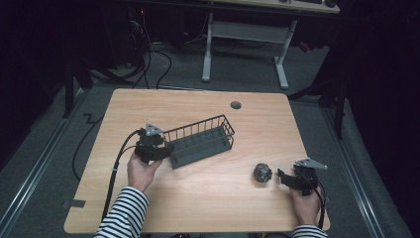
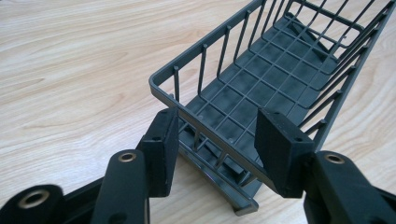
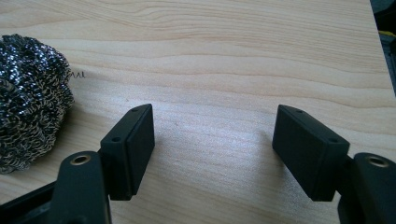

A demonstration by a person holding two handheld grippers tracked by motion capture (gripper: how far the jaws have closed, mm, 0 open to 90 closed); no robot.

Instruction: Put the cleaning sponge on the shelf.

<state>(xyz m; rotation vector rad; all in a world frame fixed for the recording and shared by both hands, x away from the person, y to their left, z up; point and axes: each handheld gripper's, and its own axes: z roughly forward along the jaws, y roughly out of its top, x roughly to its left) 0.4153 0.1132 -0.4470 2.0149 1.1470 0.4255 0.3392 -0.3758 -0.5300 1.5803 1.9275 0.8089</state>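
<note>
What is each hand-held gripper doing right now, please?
Left hand-held gripper: open, jaws straddling the near end wall of the dark grey wire basket, not clamped.
Right hand-held gripper: open, holding nothing; the steel wool scouring ball lies beside it.

A dark grey wire basket (image 1: 200, 140) is seen lying on the light wooden table (image 1: 198, 203), slightly left of the table's middle. It is long and narrow, with a gridded floor and walls made of thin upright bars under a rim. Its long axis is set at a slant across the table, the nearer short end being turned toward the table's left front. In the left gripper view, that near end of the basket (image 2: 261, 88) is seen from close by, and its inside appears bare.

A round steel-wool scourer (image 1: 262, 172), silvery and tangled, is placed well to the right of the basket, resting on the table. The scourer (image 3: 30, 100) is shown as a coiled metallic ball.
</note>
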